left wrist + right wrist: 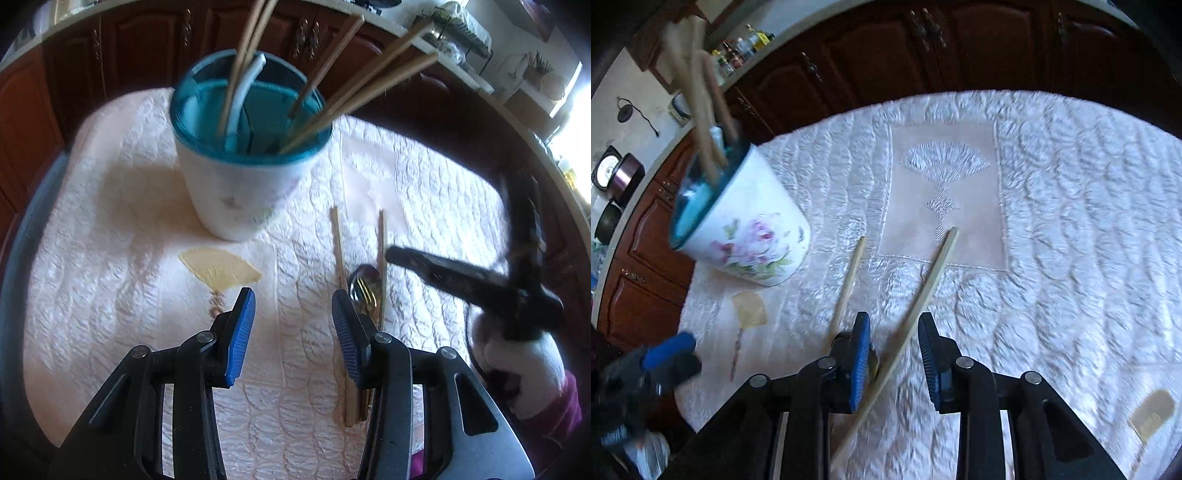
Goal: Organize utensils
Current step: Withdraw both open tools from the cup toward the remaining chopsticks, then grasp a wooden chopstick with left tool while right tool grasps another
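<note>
Both grippers open, gripping nothing: left gripper (pixel 293 306) hovers over cloth (pixel 110 221); right gripper (pixel 894 332) straddles a loose chopstick (pixel 923 280). Spoon (pixel 364 286) beside them. Cup (pixel 243 155) holds more chopsticks.

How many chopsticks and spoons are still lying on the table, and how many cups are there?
Chopsticks lying on the table: 2, one and another
Metal spoon between them: 1
Cup holding utensils: 1
Total: 4
</note>
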The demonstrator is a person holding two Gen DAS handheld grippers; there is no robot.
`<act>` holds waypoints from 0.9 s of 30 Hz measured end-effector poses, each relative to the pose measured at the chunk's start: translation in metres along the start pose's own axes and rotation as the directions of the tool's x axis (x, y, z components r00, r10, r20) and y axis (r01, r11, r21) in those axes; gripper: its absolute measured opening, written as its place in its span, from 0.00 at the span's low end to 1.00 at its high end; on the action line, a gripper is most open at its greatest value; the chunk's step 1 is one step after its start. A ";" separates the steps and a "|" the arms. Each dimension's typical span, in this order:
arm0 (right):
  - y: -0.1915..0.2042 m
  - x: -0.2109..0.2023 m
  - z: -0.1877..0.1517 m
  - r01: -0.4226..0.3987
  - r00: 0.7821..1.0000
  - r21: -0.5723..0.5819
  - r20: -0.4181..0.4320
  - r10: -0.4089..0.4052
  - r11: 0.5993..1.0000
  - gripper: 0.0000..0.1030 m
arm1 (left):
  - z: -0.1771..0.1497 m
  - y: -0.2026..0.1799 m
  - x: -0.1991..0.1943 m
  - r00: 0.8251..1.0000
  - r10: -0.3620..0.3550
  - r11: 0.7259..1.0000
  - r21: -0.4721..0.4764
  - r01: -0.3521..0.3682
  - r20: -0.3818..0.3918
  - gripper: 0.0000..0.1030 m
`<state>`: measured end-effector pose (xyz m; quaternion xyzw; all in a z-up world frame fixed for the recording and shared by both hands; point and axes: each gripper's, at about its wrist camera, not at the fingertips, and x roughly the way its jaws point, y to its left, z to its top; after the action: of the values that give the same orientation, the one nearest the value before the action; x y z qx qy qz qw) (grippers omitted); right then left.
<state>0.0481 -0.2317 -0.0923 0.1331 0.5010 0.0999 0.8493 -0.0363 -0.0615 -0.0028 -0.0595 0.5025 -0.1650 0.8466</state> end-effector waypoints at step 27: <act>-0.048 -0.051 -0.095 -0.097 0.991 -0.028 -0.098 0.094 0.995 0.06 | -0.030 -0.013 0.056 0.986 -0.023 0.995 0.088 0.038 -0.165 0.05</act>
<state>-0.0580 -0.2804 -0.1097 0.1379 0.5327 0.1550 0.8205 -0.0410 -0.0909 -0.0604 -0.0150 0.5611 -0.2051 0.8018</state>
